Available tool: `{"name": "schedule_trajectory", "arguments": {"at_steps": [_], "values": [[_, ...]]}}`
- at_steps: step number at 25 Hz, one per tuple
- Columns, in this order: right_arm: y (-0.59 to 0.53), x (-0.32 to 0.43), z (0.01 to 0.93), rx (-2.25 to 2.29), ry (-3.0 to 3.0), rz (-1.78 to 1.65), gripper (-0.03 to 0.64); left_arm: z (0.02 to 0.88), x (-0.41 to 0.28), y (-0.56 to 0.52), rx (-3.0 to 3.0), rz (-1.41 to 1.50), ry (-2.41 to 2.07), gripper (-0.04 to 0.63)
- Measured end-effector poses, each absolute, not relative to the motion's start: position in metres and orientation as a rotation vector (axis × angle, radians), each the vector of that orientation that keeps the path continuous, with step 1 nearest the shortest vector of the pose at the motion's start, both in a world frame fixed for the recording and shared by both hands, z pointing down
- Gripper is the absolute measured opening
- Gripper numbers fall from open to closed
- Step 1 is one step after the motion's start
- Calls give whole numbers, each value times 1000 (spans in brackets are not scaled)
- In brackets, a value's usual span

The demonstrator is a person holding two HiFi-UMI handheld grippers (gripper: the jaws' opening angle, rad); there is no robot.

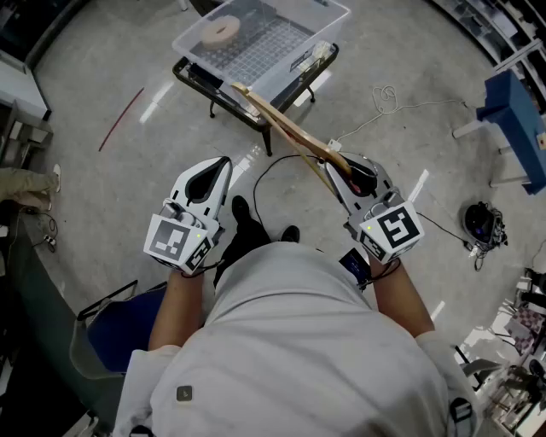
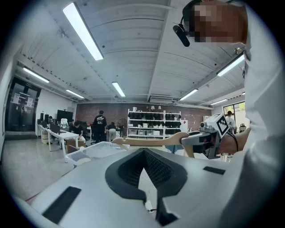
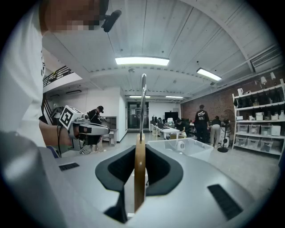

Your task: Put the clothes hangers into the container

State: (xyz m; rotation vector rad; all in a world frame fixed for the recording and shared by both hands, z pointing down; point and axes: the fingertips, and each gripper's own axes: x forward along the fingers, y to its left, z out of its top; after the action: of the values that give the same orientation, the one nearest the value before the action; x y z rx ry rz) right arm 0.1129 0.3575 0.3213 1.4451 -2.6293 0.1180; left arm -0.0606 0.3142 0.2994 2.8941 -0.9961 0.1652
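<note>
Quick status from my end. The right gripper [image 1: 341, 166] is clamped on one end of a wooden clothes hanger [image 1: 290, 128], with both pads pressing on the flat sides of the wood. In the right gripper view the hanger [image 3: 140, 173] shows as a thin vertical strip, because I'm looking straight down its length. It stands on edge, and its metal hook [image 3: 143, 102] sticks straight up.

The long axis runs along the jaws, out and away from the gripper. In the head view that means it points up and to the left, towards the clear plastic container [image 1: 333, 17]. The far tip sits right about over the container's near rim. The whole hanger is in the air and nothing but the gripper touches it.

From the left gripper view I see the hanger [image 2: 151, 141] broadside. It's a shallow arch lying roughly level, with the right gripper [image 2: 200, 139] at its right end.

The left gripper [image 1: 220, 166] is beside the right one, a bit apart from it and nowhere near the hanger. Its fingertips look drawn together at the tip and there's nothing between them [image 2: 143, 153].

The container sits on a low black stand [image 1: 213, 90] on the floor ahead of me. A pale ring-shaped roll [image 1: 220, 32] lies inside it near the far left corner. In the right gripper view the container [image 3: 182, 149] shows just right of the hanger.
</note>
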Motion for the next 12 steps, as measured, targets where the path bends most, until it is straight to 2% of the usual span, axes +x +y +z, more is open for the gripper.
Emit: {"name": "schedule_trajectory", "arguments": {"at_steps": [12], "values": [[334,102,325,1447,-2620,124,66,305,-71,291,2887,165,-982,17]]}}
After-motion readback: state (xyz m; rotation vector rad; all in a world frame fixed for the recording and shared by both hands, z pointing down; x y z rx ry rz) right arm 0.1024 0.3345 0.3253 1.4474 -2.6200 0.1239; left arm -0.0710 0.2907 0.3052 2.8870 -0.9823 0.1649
